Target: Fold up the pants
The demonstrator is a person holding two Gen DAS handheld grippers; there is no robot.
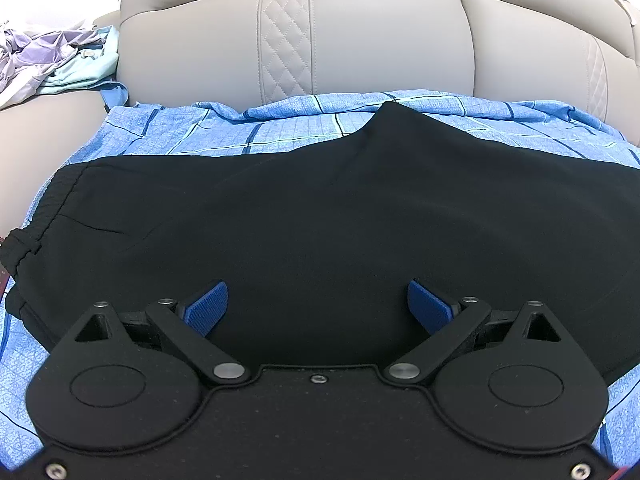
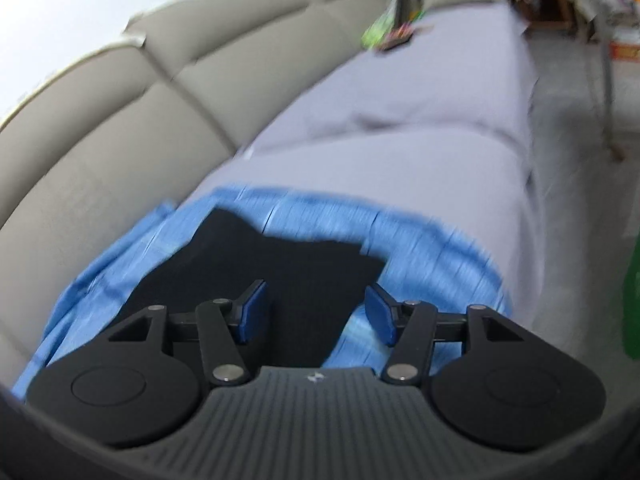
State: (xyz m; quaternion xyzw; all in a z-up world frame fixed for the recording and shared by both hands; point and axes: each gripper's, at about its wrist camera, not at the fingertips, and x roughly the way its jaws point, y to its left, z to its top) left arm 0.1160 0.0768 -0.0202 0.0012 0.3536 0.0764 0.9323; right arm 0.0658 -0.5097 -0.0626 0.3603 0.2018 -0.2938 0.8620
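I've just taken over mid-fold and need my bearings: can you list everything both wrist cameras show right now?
pants: one, black, spread flat on the blue cloth, waistband at the left of the left wrist view
cloth: one, blue with dark stripes, covering the sofa seat under the pants
sofa: one, beige, quilted backrest behind the cloth
clothes pile: several, lilac and mint, on the sofa at far left
sheet: one, pale lilac, on the seat beyond the blue cloth
clutter: blurred, green and dark, far end of the seat, count unclear
left gripper: one, black with blue pads, open above the pants
right gripper: one, black with blue pads, open over the pants edge
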